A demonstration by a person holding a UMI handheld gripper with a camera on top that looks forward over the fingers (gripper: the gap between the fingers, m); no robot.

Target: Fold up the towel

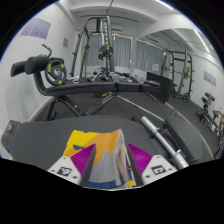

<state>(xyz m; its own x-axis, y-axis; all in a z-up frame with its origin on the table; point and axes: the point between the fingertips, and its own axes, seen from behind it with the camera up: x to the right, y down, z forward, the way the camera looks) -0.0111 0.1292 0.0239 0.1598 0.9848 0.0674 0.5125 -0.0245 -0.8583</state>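
Fingers [100,170] closed (magenta pads showing) on cloth

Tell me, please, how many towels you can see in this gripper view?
1. A colourful towel with yellow, blue and white patches lies bunched between the claw's fingers, on a grey surface. Parts of it may be hidden beneath the fingers.

The towel [97,158] sits at the bottom centre of the frame, between the two fingers of the hand-held gripper [101,170]. It is a multicoloured cloth, with yellow patches along its upper edge, a grey-blue stretch down the middle, and touches of white and red. It looks bunched and creased instead of flat, its top edge rising unevenly above the magenta pads [78,159]. Whether both fingers press on the cloth cannot be told. Its lower part is hidden.
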